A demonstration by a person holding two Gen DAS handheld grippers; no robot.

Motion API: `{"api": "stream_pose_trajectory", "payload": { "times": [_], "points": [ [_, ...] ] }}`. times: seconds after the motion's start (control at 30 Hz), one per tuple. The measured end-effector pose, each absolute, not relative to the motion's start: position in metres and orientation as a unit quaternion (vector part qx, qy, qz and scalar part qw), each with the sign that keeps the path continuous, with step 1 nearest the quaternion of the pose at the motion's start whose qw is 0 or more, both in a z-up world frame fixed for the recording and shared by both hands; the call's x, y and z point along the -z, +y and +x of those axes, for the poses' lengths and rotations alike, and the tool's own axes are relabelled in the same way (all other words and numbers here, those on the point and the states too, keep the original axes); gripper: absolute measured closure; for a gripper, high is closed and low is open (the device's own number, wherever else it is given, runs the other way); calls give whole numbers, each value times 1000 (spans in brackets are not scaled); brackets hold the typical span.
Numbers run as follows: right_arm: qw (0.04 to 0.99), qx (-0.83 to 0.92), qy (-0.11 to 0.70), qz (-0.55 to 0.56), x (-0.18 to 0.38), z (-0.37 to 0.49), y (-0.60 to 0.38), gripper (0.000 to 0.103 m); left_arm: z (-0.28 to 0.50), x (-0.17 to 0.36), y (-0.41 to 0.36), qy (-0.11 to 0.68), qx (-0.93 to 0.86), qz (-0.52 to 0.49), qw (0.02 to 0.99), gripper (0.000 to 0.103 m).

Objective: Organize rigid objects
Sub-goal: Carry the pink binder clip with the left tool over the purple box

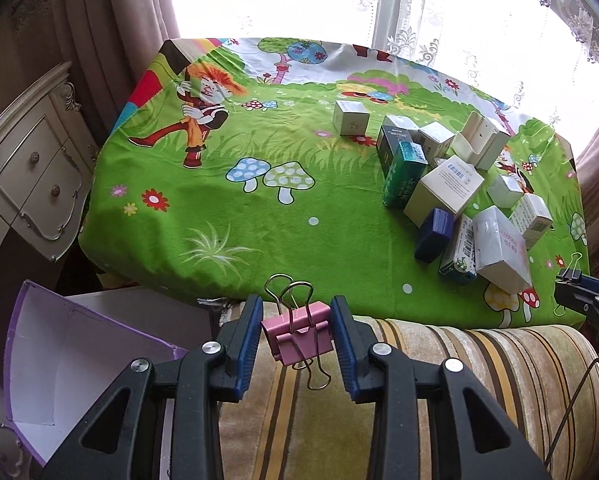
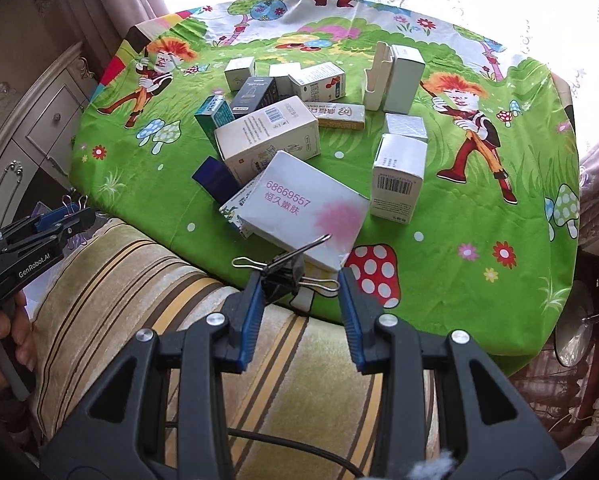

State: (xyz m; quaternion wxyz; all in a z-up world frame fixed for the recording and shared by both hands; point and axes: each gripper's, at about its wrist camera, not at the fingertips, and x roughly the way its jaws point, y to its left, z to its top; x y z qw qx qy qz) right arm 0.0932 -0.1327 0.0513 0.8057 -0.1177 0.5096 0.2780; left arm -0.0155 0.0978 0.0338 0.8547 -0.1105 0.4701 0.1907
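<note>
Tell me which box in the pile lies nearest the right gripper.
The flat white box with pink printed numbers, just beyond the right gripper; the other boxes sit farther back on the green cloth.

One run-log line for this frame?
left tool: grips pink binder clip | right tool: grips black binder clip | boxes: scattered on cloth

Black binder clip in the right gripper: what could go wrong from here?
1. The black metal binder clip sits at the right gripper's fingertips, mostly against one pad, so it might slip out.
2. The leaning white cardboard box with pink print just beyond could topple if bumped.
</note>
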Motion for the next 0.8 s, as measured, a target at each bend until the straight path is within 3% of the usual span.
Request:
{"api": "stream_pose_trajectory", "payload": {
  "times": [0.8],
  "points": [
    [738,-441,461,-218,-79,-11,44,63,-137,-32,200,440,-331,-145,822,67]
  ]
}}
